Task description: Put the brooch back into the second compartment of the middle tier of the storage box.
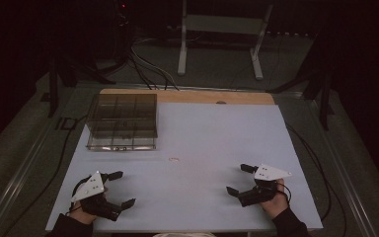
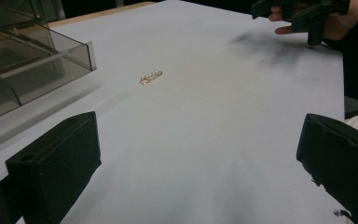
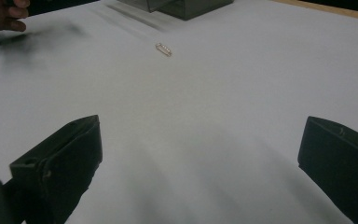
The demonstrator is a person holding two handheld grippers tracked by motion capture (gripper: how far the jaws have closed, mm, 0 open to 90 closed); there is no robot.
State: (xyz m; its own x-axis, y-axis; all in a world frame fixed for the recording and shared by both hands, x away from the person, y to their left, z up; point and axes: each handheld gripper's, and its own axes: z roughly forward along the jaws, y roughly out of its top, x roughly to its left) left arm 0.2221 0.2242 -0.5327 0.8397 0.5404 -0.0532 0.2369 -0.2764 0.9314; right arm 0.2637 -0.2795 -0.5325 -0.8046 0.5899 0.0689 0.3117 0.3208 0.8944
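While empty, both tongs — left (image 1: 119, 188), right (image 1: 240, 179) — gape wide

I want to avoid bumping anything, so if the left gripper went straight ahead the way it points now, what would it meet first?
Probably nothing soon. The left gripper is open over the bare table; the small gold clip lies left of its line, and the person's other hand is far ahead to the right, though depth is uncertain.

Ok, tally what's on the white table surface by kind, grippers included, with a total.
Handheld grippers: 2, the left gripper and the right gripper, both with jaws apart and nothing between them.
Clear compartment boxes: 1, the organizer box at the far left.
Small gold clips: 1, the clip lying apart from the box.
Total: 4
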